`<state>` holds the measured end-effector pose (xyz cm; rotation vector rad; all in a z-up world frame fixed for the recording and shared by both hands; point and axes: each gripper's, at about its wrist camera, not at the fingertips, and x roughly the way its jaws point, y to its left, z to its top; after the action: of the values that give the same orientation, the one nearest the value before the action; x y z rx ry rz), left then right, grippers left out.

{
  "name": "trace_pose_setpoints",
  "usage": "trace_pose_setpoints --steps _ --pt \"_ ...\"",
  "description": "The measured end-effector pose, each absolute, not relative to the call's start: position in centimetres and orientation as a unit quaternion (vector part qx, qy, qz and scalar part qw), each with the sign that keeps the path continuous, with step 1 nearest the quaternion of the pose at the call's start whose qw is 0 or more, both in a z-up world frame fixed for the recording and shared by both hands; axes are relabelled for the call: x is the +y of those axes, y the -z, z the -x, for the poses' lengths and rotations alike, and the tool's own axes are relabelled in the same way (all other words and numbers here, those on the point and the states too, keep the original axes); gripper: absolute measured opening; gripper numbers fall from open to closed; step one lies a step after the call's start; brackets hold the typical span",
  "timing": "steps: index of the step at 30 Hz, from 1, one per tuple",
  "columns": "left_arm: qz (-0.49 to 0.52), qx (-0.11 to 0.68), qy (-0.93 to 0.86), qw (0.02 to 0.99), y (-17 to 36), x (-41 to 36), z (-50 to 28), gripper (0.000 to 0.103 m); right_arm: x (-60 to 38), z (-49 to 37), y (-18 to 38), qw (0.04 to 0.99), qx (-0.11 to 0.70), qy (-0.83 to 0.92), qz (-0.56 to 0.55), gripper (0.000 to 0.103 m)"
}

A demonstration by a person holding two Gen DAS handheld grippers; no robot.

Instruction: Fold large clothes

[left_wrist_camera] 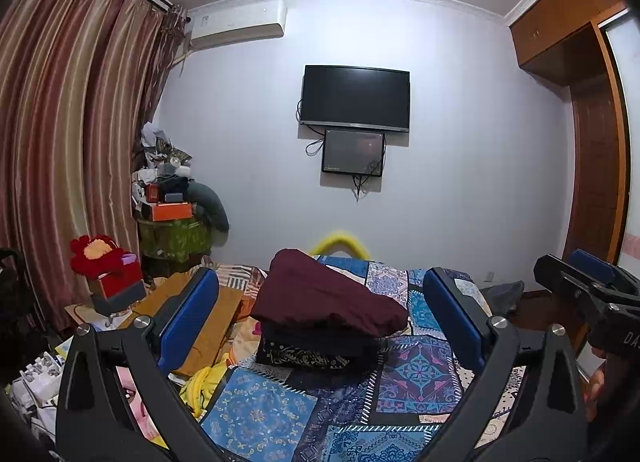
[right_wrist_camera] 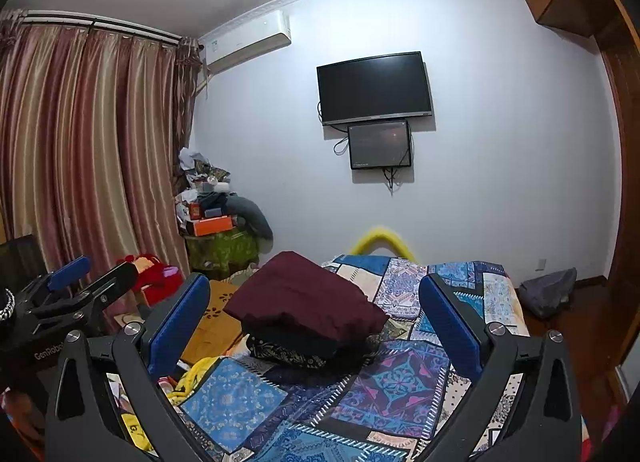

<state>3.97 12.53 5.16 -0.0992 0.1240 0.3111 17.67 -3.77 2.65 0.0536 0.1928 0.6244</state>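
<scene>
Folded maroon garment (left_wrist_camera: 324,296) tops a small stack of dark folded clothes (left_wrist_camera: 316,354) on the patchwork bedspread (left_wrist_camera: 416,374), roughly mid-bed and ahead of both tools. Left gripper (left_wrist_camera: 320,322) and right gripper (right_wrist_camera: 316,318) both released, blue pads spread wide, nothing between them, apparently held clear above the bedspread. Wall TV (right_wrist_camera: 374,88) beyond the bed.

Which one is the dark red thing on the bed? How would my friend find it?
Find the bed with the blue patchwork quilt below the black wall television. A small stack of folded clothes sits there, and the folded maroon garment lies on top, plain dark red above darker, patterned pieces.
</scene>
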Motion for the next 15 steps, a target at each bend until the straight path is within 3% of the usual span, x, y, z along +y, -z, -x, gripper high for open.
trace_pose_setpoints --steps 15 --pt "0.055 0.066 -0.151 0.985 -4.94 12.81 -4.16 0.103 -3.87 -17.74 -2.96 0.948 0.101 -0.302 -0.024 0.103"
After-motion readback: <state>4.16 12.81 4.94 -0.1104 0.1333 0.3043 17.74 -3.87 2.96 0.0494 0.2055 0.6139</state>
